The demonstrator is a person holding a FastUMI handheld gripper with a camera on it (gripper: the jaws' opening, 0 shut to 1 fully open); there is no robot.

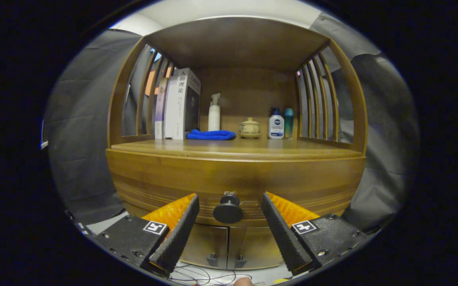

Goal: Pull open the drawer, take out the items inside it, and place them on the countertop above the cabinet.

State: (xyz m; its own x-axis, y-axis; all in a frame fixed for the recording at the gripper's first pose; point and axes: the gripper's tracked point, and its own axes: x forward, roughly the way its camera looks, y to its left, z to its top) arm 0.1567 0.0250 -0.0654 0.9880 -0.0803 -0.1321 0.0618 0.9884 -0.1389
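Progress: the drawer (235,180) looks closed, its front flush with the cabinet, so I judge that the task is at its very start.
Done: nothing visible yet; no item from inside has been brought out.
Left: grasp the knob (228,212), pull the drawer open, lift out what is inside, and set it on the countertop (237,149).
Claw: the gripper (230,204) is spread wide and holds nothing.
Knob and claw: the dark round knob sits between the two fingers, about in the middle of the gap, and neither finger touches it.
Depth: the knob seems level with the fingertips or just ahead of them; I cannot tell which.
Countertop: it lies above the drawer, beyond the fingers. At its back stand books (178,104), a blue cloth (211,135), a spray bottle (214,113), a small lidded pot (249,128) and two bottles (280,123); the front part is bare wood.
Below: two small cabinet doors (229,244) are under the drawer, closed.
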